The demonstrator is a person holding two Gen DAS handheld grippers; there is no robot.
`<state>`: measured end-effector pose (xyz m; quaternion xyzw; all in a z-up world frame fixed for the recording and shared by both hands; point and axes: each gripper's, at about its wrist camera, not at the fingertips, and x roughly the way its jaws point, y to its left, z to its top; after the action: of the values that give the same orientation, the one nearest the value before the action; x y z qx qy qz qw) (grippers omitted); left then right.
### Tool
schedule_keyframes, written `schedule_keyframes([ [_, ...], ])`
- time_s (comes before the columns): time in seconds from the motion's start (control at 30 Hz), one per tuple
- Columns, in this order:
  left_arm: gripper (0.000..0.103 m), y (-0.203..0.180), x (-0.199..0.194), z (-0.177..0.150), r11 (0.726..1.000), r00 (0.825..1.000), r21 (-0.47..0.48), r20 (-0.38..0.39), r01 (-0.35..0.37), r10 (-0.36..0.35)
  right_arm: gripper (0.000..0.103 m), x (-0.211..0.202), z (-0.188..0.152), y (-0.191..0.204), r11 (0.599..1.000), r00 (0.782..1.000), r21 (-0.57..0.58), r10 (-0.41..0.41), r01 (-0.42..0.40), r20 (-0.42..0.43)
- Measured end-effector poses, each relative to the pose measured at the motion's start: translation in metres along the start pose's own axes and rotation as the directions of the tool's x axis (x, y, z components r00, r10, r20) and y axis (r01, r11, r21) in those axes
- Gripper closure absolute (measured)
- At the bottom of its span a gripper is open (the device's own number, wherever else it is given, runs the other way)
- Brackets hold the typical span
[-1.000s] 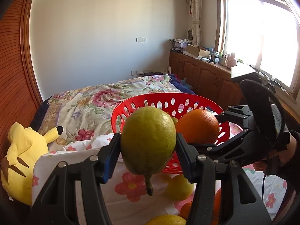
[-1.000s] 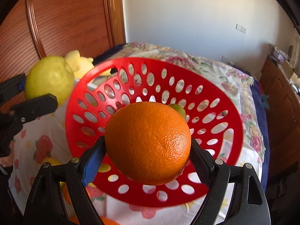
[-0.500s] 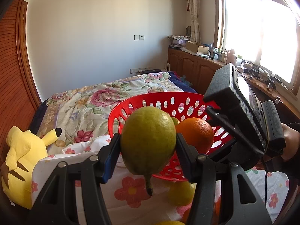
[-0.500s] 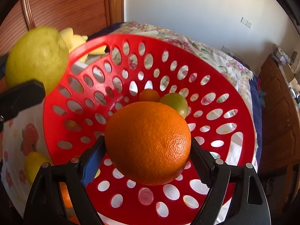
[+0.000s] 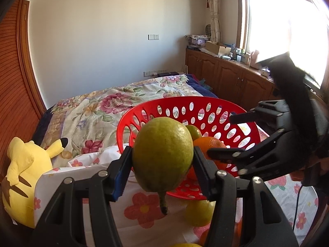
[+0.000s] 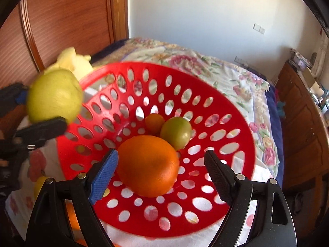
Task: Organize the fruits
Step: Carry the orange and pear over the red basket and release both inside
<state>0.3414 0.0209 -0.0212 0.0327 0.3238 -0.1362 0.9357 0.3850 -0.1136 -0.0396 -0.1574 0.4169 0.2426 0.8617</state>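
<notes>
My left gripper [image 5: 162, 170] is shut on a big yellow-green lemon [image 5: 162, 154], held just outside the near-left rim of the red perforated basket [image 5: 207, 107]; the lemon also shows in the right wrist view [image 6: 54, 95]. My right gripper [image 6: 162, 173] is open above the basket [image 6: 236, 107], its jaws apart on either side of a large orange [image 6: 148, 165] that lies in the basket. A green citrus [image 6: 175, 131] and a small orange fruit [image 6: 154, 122] lie behind it. The right gripper also shows in the left wrist view [image 5: 224, 135].
The basket sits on a flowered cloth [image 5: 144, 210] with loose yellow fruit [image 5: 199, 212] and orange fruit beside it. A yellow plush toy [image 5: 22, 177] lies at the left. A flowered bed [image 5: 115, 103] lies behind, wooden cabinets [image 5: 232, 76] along the right wall.
My right gripper has opened and let go of the large orange, which now lies in the basket. My left gripper still holds the lemon, now closer to the basket rim.
</notes>
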Motion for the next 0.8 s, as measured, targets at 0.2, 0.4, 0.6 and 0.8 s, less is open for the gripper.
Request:
schedule_keyframes([
  [0.2,0.046,-0.005,0.019,-0.003,1.000,0.999,0.000,-0.050,-0.014,0.014,0.016,-0.029,-0.008,-0.012,0.999,0.996,0.039,-0.012,0.009,0.092],
  [0.4,0.046,-0.014,0.025,-0.006,1.000,0.998,0.021,-0.067,-0.020,0.021,0.016,-0.041,-0.013,-0.018,0.998,0.992,0.066,0.006,-0.014,0.125],
  [0.6,0.046,-0.015,0.017,-0.008,0.999,0.999,0.012,-0.040,-0.036,0.036,0.016,-0.040,-0.024,-0.016,0.999,0.993,0.049,-0.003,-0.003,0.121],
  [0.8,0.046,-0.021,-0.014,-0.020,1.000,1.000,0.010,0.001,-0.020,0.020,0.016,-0.057,-0.043,-0.014,0.997,0.989,0.072,-0.015,0.004,0.144],
])
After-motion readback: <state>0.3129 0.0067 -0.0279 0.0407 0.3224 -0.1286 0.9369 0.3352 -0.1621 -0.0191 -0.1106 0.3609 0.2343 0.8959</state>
